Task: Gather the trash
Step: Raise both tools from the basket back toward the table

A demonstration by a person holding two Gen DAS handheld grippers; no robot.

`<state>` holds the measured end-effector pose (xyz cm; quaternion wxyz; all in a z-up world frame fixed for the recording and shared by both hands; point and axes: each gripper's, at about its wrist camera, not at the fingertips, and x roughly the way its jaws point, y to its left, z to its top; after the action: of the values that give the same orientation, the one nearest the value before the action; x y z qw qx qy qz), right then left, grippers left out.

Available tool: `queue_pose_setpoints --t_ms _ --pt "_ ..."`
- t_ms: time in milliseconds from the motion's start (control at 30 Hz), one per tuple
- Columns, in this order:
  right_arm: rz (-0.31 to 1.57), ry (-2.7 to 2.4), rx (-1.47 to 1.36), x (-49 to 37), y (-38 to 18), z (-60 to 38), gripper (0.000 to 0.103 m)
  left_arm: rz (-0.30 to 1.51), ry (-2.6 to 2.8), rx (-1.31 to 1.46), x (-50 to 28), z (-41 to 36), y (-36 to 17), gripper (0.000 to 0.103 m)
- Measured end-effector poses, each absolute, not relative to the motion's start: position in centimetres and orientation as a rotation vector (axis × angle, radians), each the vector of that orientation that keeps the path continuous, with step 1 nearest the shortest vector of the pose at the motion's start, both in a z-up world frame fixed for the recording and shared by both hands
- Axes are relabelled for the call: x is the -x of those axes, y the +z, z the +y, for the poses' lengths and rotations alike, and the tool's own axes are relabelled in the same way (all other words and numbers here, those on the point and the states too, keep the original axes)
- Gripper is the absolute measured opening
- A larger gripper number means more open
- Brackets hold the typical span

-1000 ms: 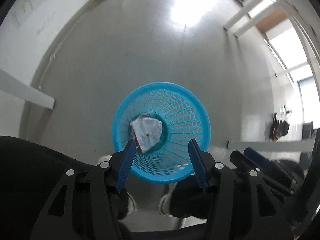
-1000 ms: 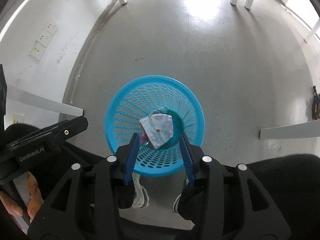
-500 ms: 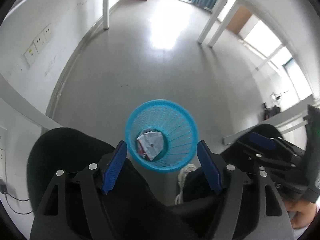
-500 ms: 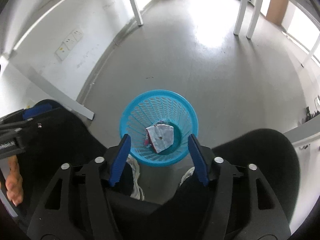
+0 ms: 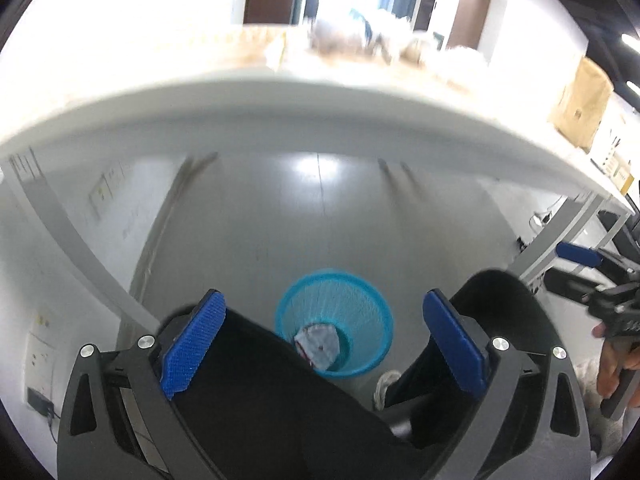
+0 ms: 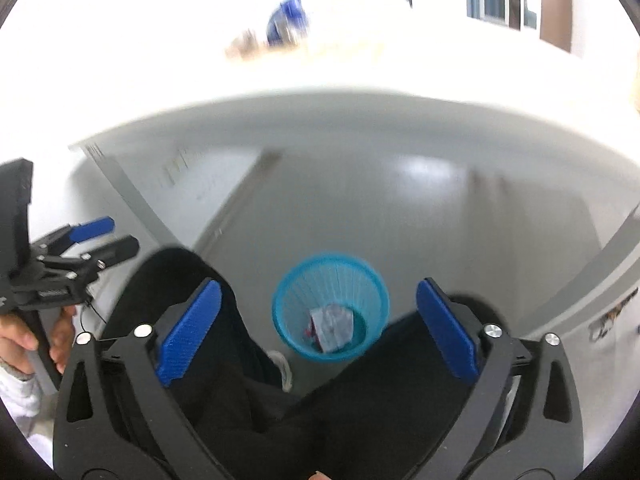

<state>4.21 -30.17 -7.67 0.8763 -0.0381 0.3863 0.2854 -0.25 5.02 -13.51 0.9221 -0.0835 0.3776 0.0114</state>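
Blue basket (image 5: 362,364) (wrapper (image 5: 318,344) inside), white table (image 5: 320,120) above

I have lifted both my left gripper (image 5: 324,344) and my right gripper (image 6: 318,330) well away from the blue basket (image 5: 372,312), which now looks small below. My jaws are opening, empty. The table edge (image 5: 320,112) has come into view.

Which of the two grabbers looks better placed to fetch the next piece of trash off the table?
Neither clearly. Left gripper and right gripper both have empty, opening jaws above the blue basket, facing the table edge. The tabletop is too blurred to favour one.
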Motion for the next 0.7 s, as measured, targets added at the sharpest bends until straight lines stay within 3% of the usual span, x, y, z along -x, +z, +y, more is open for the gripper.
queue_pose_setpoints --t_ms 367,700 --pt "0.573 0.602 0.072 -6.3 3.2 -31.4 0.094 0.651 0.027 0.173 -0.4 5.9 -5.8 0.097" --pt "0.509 0.638 0.157 -11.6 8.6 -28.4 0.094 0.631 0.054 0.207 -4.3 7.8 -3.0 0.097"
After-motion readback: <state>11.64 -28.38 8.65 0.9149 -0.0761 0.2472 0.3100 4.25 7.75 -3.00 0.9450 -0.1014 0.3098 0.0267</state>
